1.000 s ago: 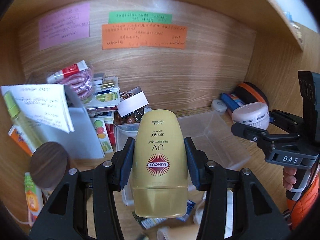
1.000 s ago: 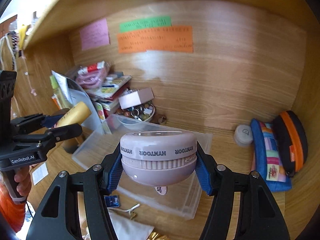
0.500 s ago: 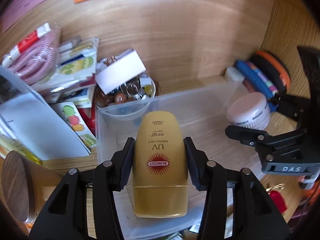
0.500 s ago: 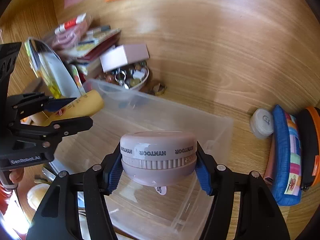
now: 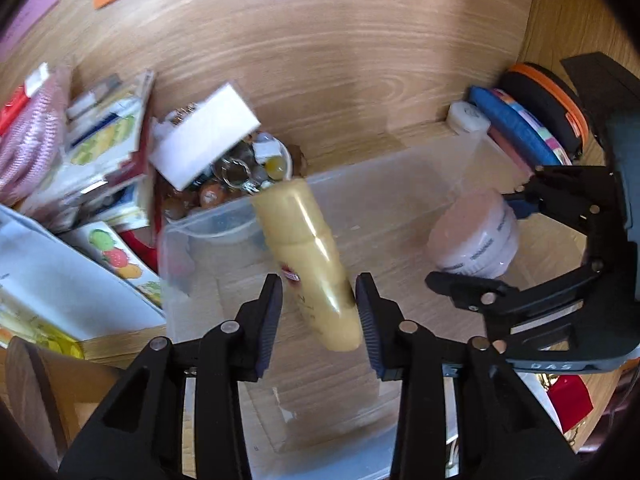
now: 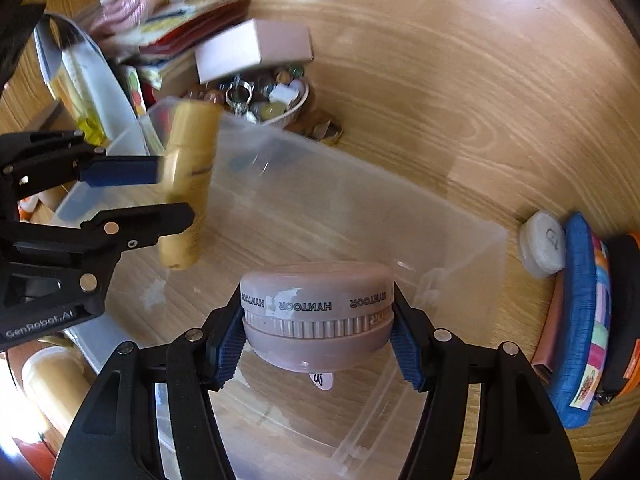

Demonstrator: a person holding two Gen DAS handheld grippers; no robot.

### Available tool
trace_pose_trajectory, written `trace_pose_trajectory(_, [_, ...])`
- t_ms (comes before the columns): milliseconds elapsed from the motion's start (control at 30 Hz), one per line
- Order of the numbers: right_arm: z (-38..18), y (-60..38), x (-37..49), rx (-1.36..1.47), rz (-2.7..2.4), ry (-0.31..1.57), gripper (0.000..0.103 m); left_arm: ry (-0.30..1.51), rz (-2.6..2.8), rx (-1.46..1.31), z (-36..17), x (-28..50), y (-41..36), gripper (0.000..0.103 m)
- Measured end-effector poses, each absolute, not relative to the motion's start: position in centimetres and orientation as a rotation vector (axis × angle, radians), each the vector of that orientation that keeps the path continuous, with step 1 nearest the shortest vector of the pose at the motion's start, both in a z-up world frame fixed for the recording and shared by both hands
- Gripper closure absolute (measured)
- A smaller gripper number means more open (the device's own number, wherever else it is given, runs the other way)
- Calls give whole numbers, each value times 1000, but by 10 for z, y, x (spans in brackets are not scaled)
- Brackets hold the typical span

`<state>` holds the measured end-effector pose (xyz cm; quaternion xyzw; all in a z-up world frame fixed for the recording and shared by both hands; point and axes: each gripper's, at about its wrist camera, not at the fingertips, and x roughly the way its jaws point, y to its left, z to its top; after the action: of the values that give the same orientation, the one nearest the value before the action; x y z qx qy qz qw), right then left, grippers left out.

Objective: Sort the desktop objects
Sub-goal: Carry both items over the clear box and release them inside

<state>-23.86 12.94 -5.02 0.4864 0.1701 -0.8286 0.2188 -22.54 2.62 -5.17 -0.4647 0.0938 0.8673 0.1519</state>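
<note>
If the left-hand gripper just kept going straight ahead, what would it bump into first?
The left gripper would probably meet the yellow sunscreen bottle between its open jaws, then the clear bin floor; depth is unclear.

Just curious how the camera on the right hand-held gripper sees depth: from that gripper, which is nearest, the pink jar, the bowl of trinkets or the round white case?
1. Pink jar: between the fingers of the right hand-held gripper.
2. Round white case: off to the right, beside the blue pouch.
3. Bowl of trinkets: far left, beyond the clear bin.
</note>
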Motion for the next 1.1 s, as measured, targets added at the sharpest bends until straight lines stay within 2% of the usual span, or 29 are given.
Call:
trace_pose_trajectory(267, [-52, 122, -235, 1372, -2261, 582, 43, 295, 2467, -1354, -63, -229, 29, 63])
trace_pose_trajectory(433, [-48, 121, -230, 1356, -2293, 628, 40, 290, 2463, -1372, -68, -229, 27, 54])
trace_pose_trajectory(600, [-38, 126, -222, 1347, -2318, 642, 36, 301, 2472, -1363, -66, -225, 27, 49])
trace_pose_trajectory(733, [-23, 130, -211, 1331, -2347, 601, 36, 298, 2494, -1327, -57, -217, 24, 38])
trace_pose_trajectory(1100, [16, 146, -175, 1227, -2436, 481, 32, 300, 2560, -1209, -20, -175, 17, 24])
